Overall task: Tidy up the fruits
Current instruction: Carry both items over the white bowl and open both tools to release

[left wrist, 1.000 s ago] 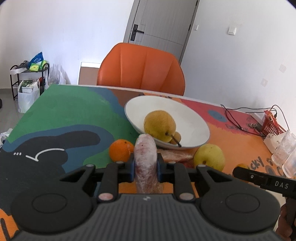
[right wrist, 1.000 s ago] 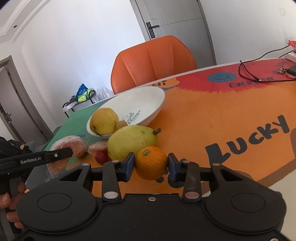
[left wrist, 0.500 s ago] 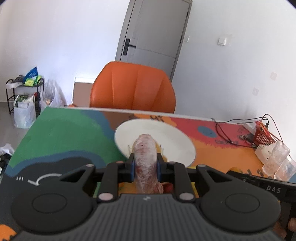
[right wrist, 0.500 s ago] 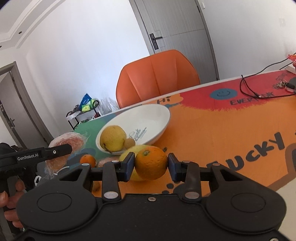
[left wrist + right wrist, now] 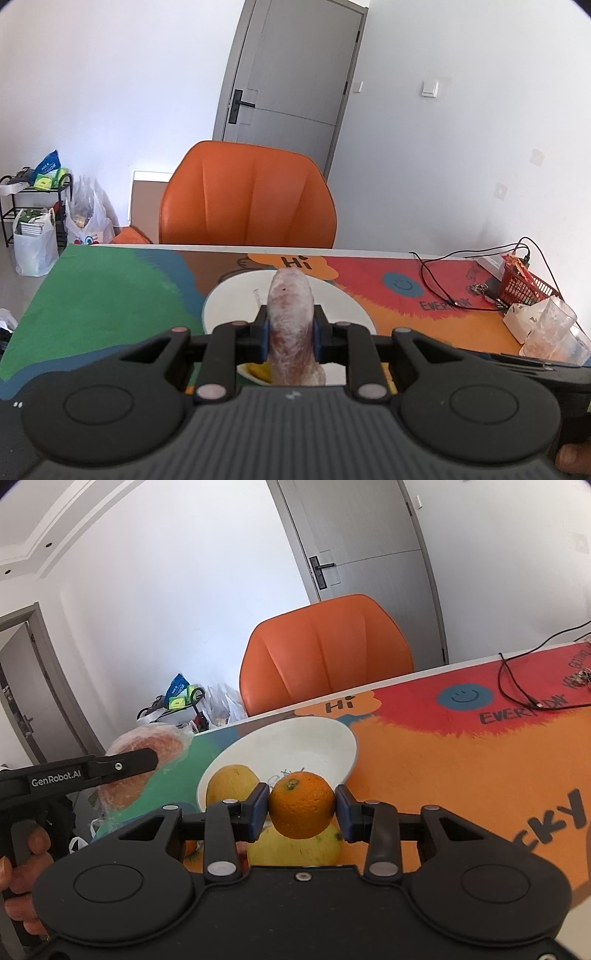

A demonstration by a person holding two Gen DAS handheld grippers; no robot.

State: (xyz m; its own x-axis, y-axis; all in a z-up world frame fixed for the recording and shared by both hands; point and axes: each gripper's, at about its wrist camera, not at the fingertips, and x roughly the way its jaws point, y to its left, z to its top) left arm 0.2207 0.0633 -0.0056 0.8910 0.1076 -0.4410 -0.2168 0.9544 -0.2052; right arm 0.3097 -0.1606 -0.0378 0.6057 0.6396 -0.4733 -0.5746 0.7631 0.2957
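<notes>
Left gripper (image 5: 290,326), raised above the white ceramic bowl (image 5: 229,306), clamps a plastic-wrapped reddish fruit (image 5: 290,314); right gripper (image 5: 301,808), level, jaws gripping a round orange (image 5: 301,805).

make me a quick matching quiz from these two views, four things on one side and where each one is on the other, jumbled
Things:
1. orange
2. wrapped fruit
3. yellow pear
4. orange chair

Places:
a. lying in the white bowl
b. behind the far edge of the table
c. held by the right hand-held gripper
d. held by the left hand-held gripper

Pairs: 1-c, 2-d, 3-a, 4-b
</notes>
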